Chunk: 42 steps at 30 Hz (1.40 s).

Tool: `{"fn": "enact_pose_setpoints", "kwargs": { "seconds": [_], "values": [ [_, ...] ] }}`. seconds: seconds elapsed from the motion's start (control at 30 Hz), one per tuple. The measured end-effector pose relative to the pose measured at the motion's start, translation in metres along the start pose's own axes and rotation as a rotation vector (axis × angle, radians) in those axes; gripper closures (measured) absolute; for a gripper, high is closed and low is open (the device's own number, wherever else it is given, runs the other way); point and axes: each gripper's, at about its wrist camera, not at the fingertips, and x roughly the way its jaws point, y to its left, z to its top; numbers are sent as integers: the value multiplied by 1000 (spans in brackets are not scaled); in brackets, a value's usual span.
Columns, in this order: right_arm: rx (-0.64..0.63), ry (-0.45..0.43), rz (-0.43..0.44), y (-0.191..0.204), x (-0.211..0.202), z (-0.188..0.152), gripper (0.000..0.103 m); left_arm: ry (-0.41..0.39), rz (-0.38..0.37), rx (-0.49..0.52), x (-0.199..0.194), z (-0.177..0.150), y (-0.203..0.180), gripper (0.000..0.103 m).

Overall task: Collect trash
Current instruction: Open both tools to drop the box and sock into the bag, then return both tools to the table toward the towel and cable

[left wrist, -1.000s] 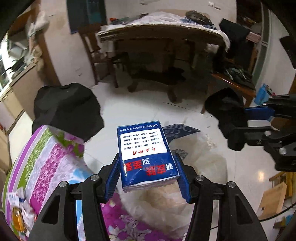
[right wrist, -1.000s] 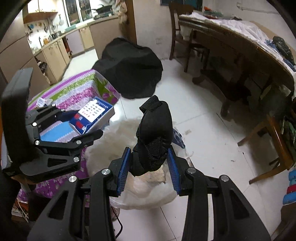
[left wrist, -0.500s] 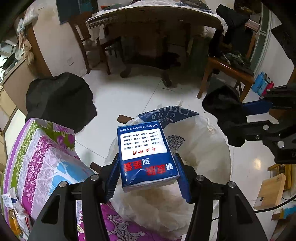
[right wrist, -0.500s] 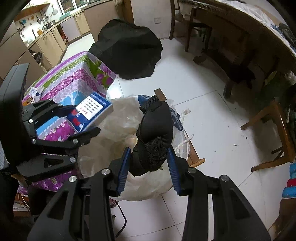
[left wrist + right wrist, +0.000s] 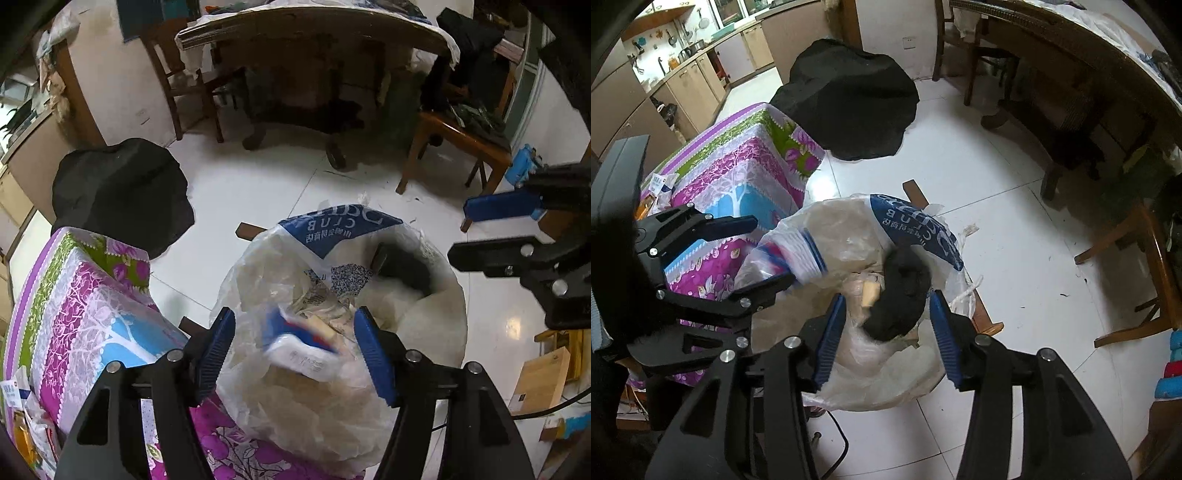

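A large white plastic trash bag (image 5: 436, 332) with a blue printed patch stands open on the floor; it also shows in the right wrist view (image 5: 849, 229). My left gripper (image 5: 295, 350) is open above the bag, and the blue tissue pack (image 5: 303, 354) is blurred, falling between the fingers; it also shows in the right wrist view (image 5: 798, 254). My right gripper (image 5: 886, 325) is open over the bag, and the black cloth item (image 5: 901, 295) drops from it; it lies in the bag in the left wrist view (image 5: 406, 266).
A table with a purple flowered cloth (image 5: 81, 302) stands left of the bag. A black covered object (image 5: 122, 188) sits behind it. A wooden dining table (image 5: 314, 44), chairs (image 5: 454, 140) and a cardboard box (image 5: 543, 380) stand on the white tiled floor.
Both grippers have opened over the bag. The blue tissue pack has left the left gripper and the black cloth item has left the right gripper; both drop into the bag.
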Motion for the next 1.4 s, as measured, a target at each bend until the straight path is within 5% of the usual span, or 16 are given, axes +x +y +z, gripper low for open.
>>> {"fn": "enact_pose_setpoints", "kwargs": {
  "seconds": [0.33, 0.8, 1.4],
  "values": [
    [6, -9, -3, 0, 0, -3, 58, -8, 21, -33, -7, -6, 6, 36],
    [32, -129, 19, 31, 8, -13, 58, -47, 90, -146, -29, -44, 28, 36],
    [36, -416, 105, 121, 5, -31, 58, -188, 349, -364, -107, -137, 85, 36]
  ]
}}
